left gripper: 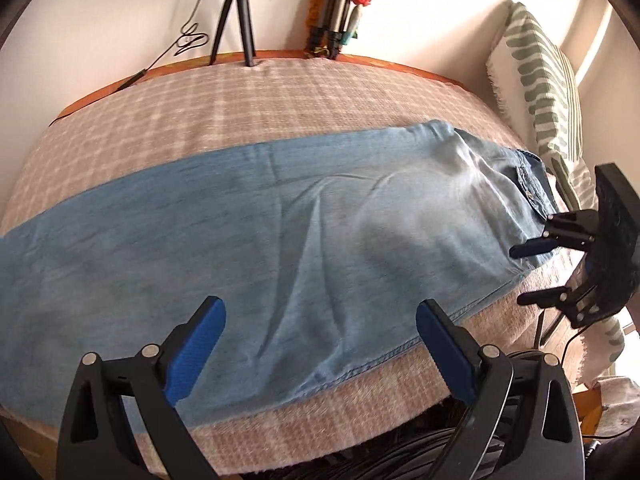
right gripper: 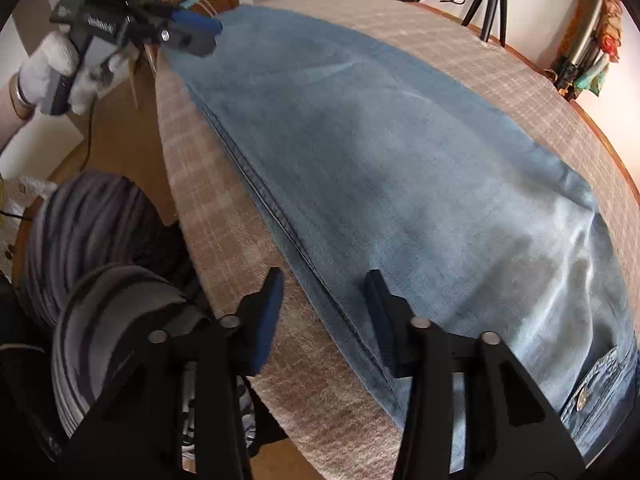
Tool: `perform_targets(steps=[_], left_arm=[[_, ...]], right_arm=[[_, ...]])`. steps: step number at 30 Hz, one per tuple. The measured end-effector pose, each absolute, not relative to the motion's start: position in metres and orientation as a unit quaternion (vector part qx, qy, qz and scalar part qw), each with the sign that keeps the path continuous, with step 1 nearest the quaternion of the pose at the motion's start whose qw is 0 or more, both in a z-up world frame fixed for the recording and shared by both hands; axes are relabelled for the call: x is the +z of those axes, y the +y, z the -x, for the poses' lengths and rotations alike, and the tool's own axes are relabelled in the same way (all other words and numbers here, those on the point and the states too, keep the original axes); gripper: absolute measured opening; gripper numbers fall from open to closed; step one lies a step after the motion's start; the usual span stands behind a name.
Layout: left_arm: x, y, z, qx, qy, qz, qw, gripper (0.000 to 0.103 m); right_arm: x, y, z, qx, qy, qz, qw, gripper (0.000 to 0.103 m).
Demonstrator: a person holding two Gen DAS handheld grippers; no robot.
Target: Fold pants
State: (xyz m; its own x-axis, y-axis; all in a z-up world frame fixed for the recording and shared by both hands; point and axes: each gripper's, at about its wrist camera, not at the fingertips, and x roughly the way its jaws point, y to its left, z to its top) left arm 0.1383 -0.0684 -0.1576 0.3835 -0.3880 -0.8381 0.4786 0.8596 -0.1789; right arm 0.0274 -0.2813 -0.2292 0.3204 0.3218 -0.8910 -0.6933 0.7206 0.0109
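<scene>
Wide-open, the left tool [left gripper: 320, 328] and right tool [right gripper: 326, 280] are held empty over the jeans [left gripper: 248, 220], laid lengthwise on the checked surface [left gripper: 240, 96]; a grasp of both ends seems needed next.

The pants [left gripper: 280, 232] ahead of the left gripper [left gripper: 320, 344] are light blue denim, paler and washed-out toward the waist, with darker blue stitching along the seam nearest the tool. Under them lies a cloth [left gripper: 200, 112] checked in dusty pink and white, edged beyond by an orange-brown rim [left gripper: 120, 80]. The left gripper's fingers [left gripper: 196, 348] carry bright blue ribbed pads on black frames; the right gripper [right gripper: 324, 312] has the same black body with darker blue pads. Far ahead stands a black tripod [left gripper: 240, 12]. To the tool's right leans a white cushion [left gripper: 536, 80] with green leaf-like stripes. In the right wrist view, the hand [right gripper: 52, 72] wears a white glove, and the lap [right gripper: 92, 240] shows grey and black stripes.
</scene>
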Motion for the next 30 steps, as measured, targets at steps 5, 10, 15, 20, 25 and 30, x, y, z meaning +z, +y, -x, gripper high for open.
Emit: perform_targets(steps=[5,10,15,20,25,30], left_arm=[[-0.152,-0.028,-0.134,-0.216,0.486,-0.025,0.846,0.097],[-0.154,0.004,-0.129,-0.184,0.485,-0.010,0.855,0.097],[-0.163,0.027,-0.129,-0.174,0.488,0.001,0.855,0.097],[-0.173,0.021,-0.129,-0.193,0.492,-0.008,0.849,0.097],[-0.189,0.003,-0.134,-0.216,0.499,-0.019,0.839,0.097],[-0.205,0.007,-0.140,-0.204,0.510,-0.033,0.835,0.097]], right_arm=[[-0.223,-0.284,-0.032,0.333,0.497,0.173,0.782,0.006],[-0.233,-0.279,-0.018,0.341,0.517,0.226,0.752,0.000],[-0.195,-0.283,-0.040,0.342,0.497,0.139,0.785,0.008],[-0.171,-0.243,-0.072,0.349,0.462,0.111,0.808,0.010],[-0.193,-0.192,-0.103,0.338,0.472,0.112,0.806,0.010],[-0.219,-0.159,-0.111,0.354,0.493,0.134,0.783,0.011]])
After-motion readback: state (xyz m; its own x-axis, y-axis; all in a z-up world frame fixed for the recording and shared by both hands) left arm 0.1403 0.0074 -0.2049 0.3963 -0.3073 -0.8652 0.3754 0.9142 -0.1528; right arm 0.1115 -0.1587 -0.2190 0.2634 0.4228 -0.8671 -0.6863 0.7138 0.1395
